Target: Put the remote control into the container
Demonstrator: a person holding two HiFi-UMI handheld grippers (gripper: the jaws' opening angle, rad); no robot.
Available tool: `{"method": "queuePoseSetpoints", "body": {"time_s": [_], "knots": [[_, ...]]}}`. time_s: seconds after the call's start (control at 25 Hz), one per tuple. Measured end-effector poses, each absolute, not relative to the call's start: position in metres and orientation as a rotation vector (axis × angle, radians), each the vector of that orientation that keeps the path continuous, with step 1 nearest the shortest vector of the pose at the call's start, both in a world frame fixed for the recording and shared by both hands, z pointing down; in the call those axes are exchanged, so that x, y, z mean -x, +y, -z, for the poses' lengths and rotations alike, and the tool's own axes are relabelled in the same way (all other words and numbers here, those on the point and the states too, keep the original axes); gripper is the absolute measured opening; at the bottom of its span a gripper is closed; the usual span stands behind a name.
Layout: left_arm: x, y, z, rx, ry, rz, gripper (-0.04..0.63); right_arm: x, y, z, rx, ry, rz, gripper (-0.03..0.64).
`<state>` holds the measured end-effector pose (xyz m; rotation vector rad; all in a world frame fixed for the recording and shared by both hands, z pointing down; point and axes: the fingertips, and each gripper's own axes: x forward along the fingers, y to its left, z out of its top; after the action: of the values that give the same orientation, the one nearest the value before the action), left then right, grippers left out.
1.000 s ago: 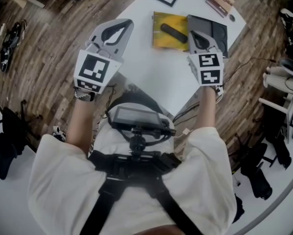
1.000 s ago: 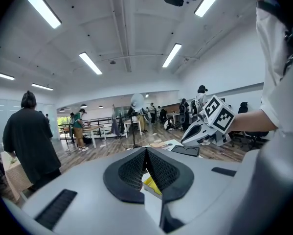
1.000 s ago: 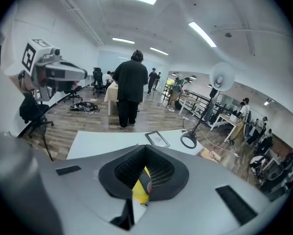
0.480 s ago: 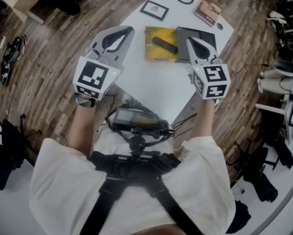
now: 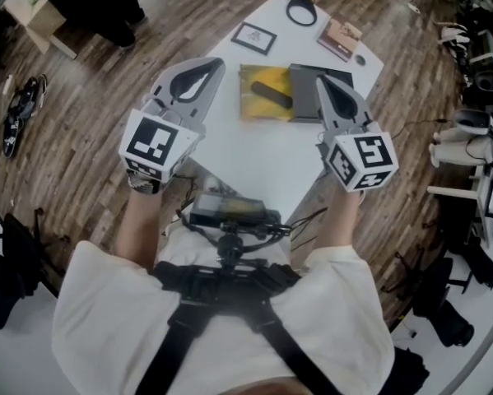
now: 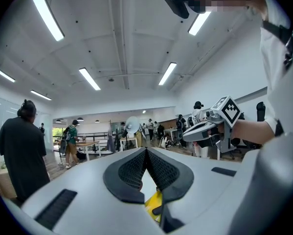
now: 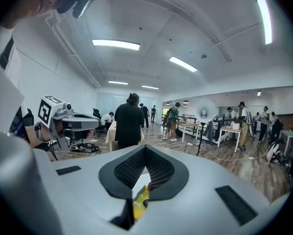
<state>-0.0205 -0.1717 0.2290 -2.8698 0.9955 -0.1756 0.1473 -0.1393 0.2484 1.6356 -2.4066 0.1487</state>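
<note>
1. Nearest me, left gripper (image 5: 213, 64) and right gripper (image 5: 323, 83) hang above the table (image 5: 271, 151), both pinched closed on nothing.
2. Farther out, the remote control (image 5: 271, 95) lies slantwise on a yellow tray (image 5: 258, 112), with a gray box (image 5: 304, 97) (the container, I guess) touching the tray's right side.
3. The remote looks light, rigid and a bit slick, so I'd pinch it across its narrow middle.

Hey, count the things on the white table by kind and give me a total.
Remote control: 1
Trays: 2, yellow tray and dark grey tray
Framed card: 1
Brown booklet: 1
Black ring: 1
Small dark disc: 1
Total: 7
</note>
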Motion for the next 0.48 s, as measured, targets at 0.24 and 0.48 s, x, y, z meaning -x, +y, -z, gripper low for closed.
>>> {"method": "queuePoseSetpoints", "body": {"time_s": [0.24, 0.48], "knots": [[0.019, -0.168, -0.215, 2.867, 0.948, 0.126, 0.011, -0.147, -0.125, -0.214, -1.674, -2.521, -0.085, 0.006], [0.02, -0.165, -0.204, 2.841, 0.945, 0.11, 0.011, -0.149, -0.111, -0.192, -1.725, -2.588, -0.055, 0.006]]}}
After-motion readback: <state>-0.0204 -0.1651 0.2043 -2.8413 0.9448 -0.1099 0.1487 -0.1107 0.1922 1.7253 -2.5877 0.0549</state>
